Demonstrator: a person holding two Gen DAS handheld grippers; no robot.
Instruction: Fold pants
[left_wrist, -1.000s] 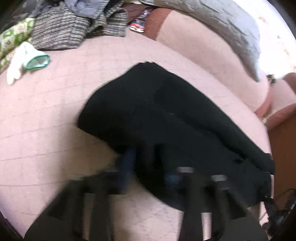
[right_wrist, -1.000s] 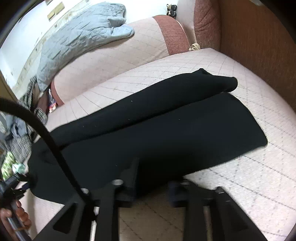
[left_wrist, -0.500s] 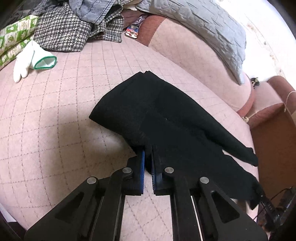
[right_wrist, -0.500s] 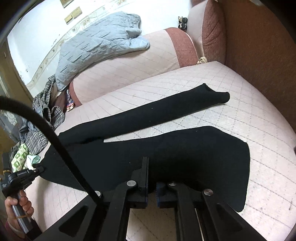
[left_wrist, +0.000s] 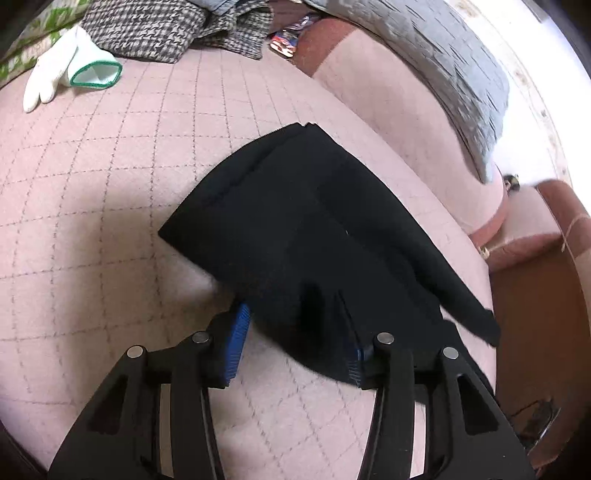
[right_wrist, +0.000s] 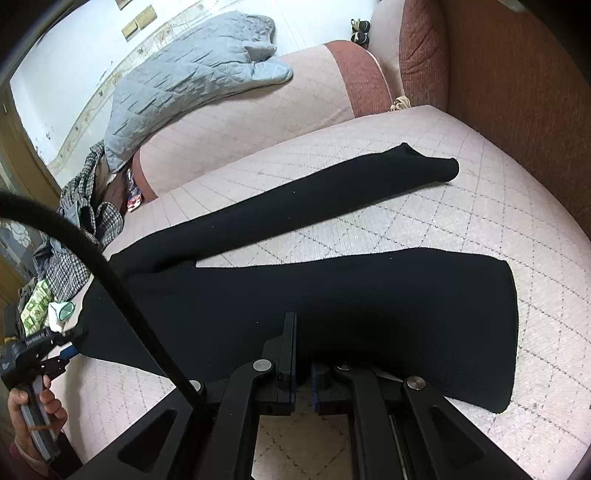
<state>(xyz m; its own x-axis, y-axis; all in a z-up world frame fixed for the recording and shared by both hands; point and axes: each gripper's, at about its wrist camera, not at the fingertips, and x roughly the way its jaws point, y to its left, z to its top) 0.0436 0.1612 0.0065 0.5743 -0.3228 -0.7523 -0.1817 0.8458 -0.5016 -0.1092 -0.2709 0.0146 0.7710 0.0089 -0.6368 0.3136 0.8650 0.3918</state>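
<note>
Black pants (left_wrist: 306, 236) lie spread on the pink quilted sofa seat (left_wrist: 92, 206), waist toward the left gripper and two legs splayed apart in the right wrist view (right_wrist: 332, 295). My left gripper (left_wrist: 295, 343) is open, its blue-padded fingers (left_wrist: 236, 339) straddling the waist edge. My right gripper (right_wrist: 303, 373) is shut on the near edge of the wider leg. The left gripper also shows in the right wrist view (right_wrist: 55, 350), held by a hand.
A white glove with green cuff (left_wrist: 74, 70) lies far left. A pile of checked clothes (left_wrist: 159, 26) sits behind. A grey quilted blanket (right_wrist: 184, 81) drapes the backrest. A brown armrest (right_wrist: 517, 110) bounds the right side. A black cable (right_wrist: 110, 280) crosses in front.
My left gripper has opened from shut and let the waist edge drop. My right gripper stays shut on the leg, which lies lower and the legs are spread wider apart.
</note>
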